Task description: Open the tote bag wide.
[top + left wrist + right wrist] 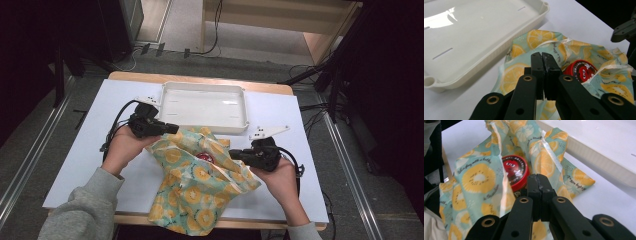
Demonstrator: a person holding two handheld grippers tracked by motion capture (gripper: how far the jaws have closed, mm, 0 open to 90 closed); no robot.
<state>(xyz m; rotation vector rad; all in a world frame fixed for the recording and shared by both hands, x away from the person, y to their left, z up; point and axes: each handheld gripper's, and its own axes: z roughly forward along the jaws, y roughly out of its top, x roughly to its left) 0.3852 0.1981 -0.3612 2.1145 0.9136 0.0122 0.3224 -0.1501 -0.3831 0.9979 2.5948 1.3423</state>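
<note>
A teal cloth printed with lemon slices [200, 195] lies crumpled at the table's front middle, its folds standing up around a round red tin [204, 157]. My left gripper [175, 128] is at the cloth's upper left corner. In the left gripper view its jaws [542, 56] are pressed together just above the cloth [509, 75], and the tin [581, 70] lies past them on the right. My right gripper [231, 154] is at the cloth's right side. Its jaws [537, 178] are also closed, right in front of the tin [515, 170]. No cloth [476, 177] shows between either pair of pads.
An empty white tray [205, 123] sits at the back middle of the white table [100, 150], just beyond the cloth. Its rim [506, 47] passes close by the left gripper and its wall [599, 152] runs to the right of the right gripper. The cloth's lower end hangs over the front edge.
</note>
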